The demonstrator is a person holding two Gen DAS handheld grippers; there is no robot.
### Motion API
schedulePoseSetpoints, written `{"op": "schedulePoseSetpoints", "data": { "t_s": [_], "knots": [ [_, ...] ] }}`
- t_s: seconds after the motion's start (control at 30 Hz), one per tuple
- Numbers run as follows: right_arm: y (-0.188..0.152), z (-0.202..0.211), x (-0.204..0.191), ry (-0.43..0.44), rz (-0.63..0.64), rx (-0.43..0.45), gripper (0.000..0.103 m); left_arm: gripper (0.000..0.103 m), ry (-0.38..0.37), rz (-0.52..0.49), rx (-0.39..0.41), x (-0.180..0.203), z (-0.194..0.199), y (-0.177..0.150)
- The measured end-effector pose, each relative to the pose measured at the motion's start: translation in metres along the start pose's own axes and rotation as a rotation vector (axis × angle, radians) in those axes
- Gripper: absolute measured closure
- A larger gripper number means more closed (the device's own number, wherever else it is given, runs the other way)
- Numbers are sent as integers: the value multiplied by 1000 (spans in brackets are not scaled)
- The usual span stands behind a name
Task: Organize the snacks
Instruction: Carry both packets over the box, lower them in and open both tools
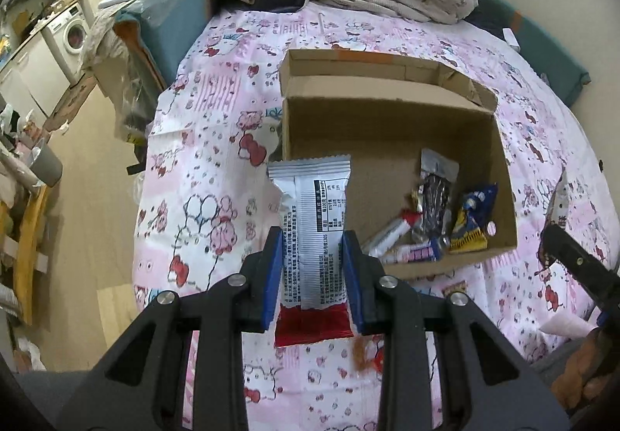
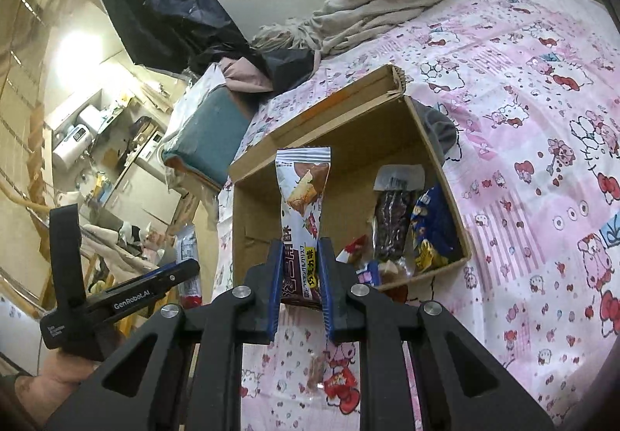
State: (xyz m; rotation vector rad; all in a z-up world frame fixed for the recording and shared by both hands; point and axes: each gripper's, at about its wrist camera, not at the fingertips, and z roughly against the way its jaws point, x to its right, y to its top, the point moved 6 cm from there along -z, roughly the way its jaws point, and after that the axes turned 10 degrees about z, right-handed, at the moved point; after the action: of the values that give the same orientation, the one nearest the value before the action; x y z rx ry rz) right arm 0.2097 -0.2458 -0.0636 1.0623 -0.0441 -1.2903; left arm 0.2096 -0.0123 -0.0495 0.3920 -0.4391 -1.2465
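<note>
- Snacks sit in two places in the left wrist view: a silver-and-red wafer packet [image 1: 310,237] stands clamped between the blue pads of the left gripper [image 1: 313,268], its jaws only narrowly apart and pressing the wrapper's sides.
- Beyond it an open cardboard box [image 1: 387,121] rests on the pink cartoon bedsheet [image 1: 217,144]; several small packets, among them a blue-and-yellow bag [image 1: 471,222], lie in the box's near right corner.
- At the right edge the right gripper [image 1: 558,214] reaches in with a packet in its tips.
- From the right wrist view, the right gripper [image 2: 300,276] is almost fully closed on a chocolate wafer packet [image 2: 302,206], held upright in front of the box [image 2: 348,113].
- A dark jerky pouch [image 2: 393,214] lies inside the box beside the blue bag [image 2: 430,225].
- Lower left, a hand [image 2: 58,384] carries the left gripper [image 2: 190,268], gripping its silver-and-red packet.
</note>
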Motion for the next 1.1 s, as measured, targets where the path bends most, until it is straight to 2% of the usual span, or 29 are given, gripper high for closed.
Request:
{"op": "schedulePoseSetpoints", "data": {
  "t_s": [0.17,0.33,0.53,0.9,1.1],
  "knots": [
    [12,-16,16,-19,-15,-18,85,77,3,-15,-1,9,-13,14],
    [17,-39,39,5,-104,-72,84,77,-53,5,-25,19,-32,22],
    [19,-64,43,-20,-74,-122,84,77,-79,-2,-35,29,-53,27],
    [-3,-99,51,-102,-22,-251,83,77,-97,-120,59,44,-79,33],
    [-11,-106,50,-137,13,-282,81,77,-122,-70,-20,41,-101,27]
  ]
}}
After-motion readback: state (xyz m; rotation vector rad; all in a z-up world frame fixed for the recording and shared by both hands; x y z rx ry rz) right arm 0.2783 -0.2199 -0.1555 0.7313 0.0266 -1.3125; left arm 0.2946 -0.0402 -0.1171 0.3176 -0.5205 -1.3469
